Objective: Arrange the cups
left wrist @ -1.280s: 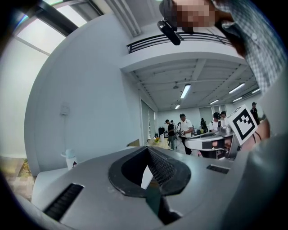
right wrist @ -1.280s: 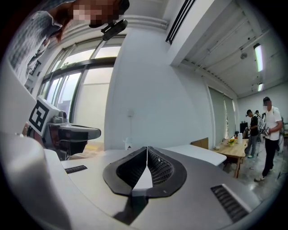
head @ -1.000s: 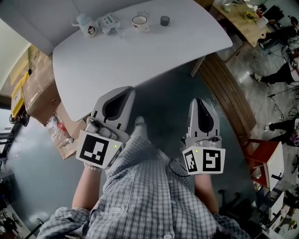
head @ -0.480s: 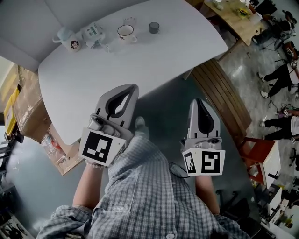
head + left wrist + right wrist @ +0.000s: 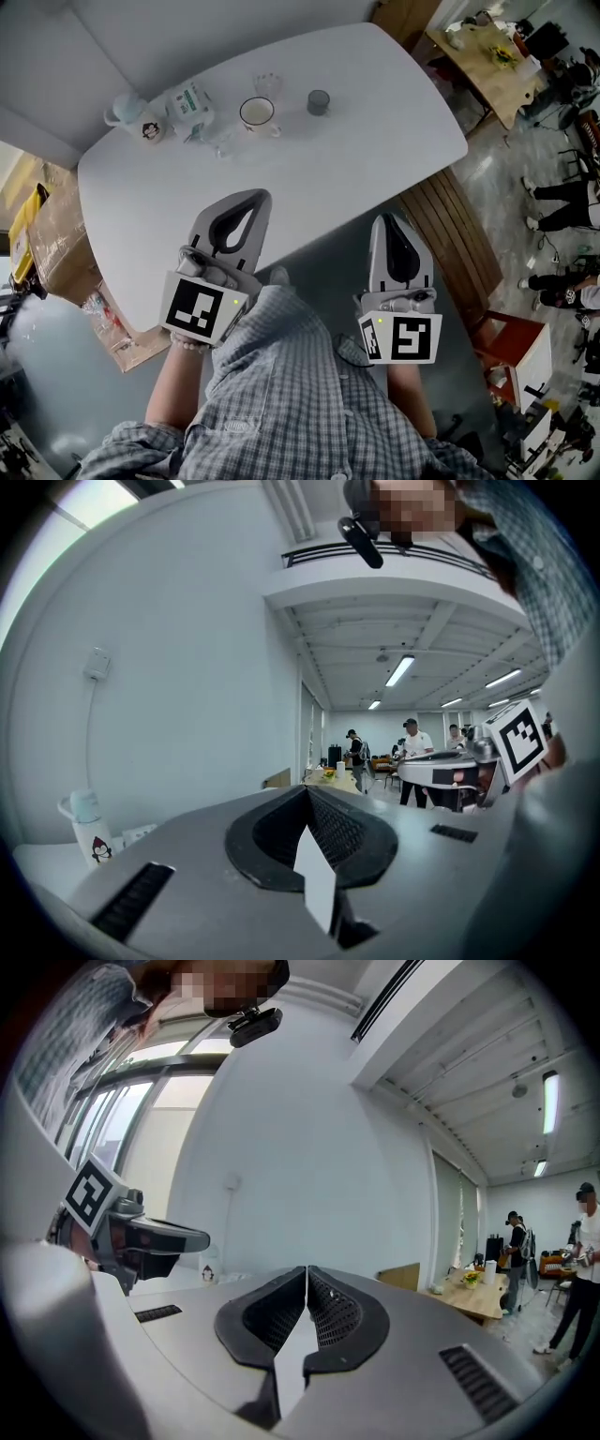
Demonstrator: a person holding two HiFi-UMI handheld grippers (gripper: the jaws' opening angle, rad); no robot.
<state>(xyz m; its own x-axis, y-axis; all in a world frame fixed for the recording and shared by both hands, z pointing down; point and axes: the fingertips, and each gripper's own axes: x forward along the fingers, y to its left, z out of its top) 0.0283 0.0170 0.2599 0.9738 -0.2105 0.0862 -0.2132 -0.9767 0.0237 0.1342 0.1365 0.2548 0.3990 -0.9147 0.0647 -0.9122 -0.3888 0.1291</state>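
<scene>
Approach step, as I judge it: no cup is touched yet. Left tongs [image 5: 246,197] hang over the near edge of the desk [image 5: 309,178] with the jaws together, tips meeting, nothing between them. Right tongs [image 5: 392,220] are just off that edge, jaws pressed together and also empty.

Cups sit in a loose row on the far side of the desk, spanning about 10 to 1 o'clock from my left tongs:
- penguin mug [image 5: 131,117] at the 10 o'clock end
- green-print cup [image 5: 190,108] just beside it
- clear glass [image 5: 221,141] a bit nearer me
- white mug [image 5: 256,113] at 12 o'clock
- second glass [image 5: 267,86] just behind the white mug
- small dark cup [image 5: 319,101] apart from the rest, at 11 o'clock from my right tongs

To do this well, I should spread the jaws before reaching, not at the cup. I should come in level at mid-body height and straddle one cup only. The dark cup looks like the easy first pick for the right tongs, since it has free room around it. The left cluster is tight, so there I would enter from the open near side to avoid knocking neighbours. The glasses probably slip and are hard to see, so they want a slow close and a centred grip.
</scene>
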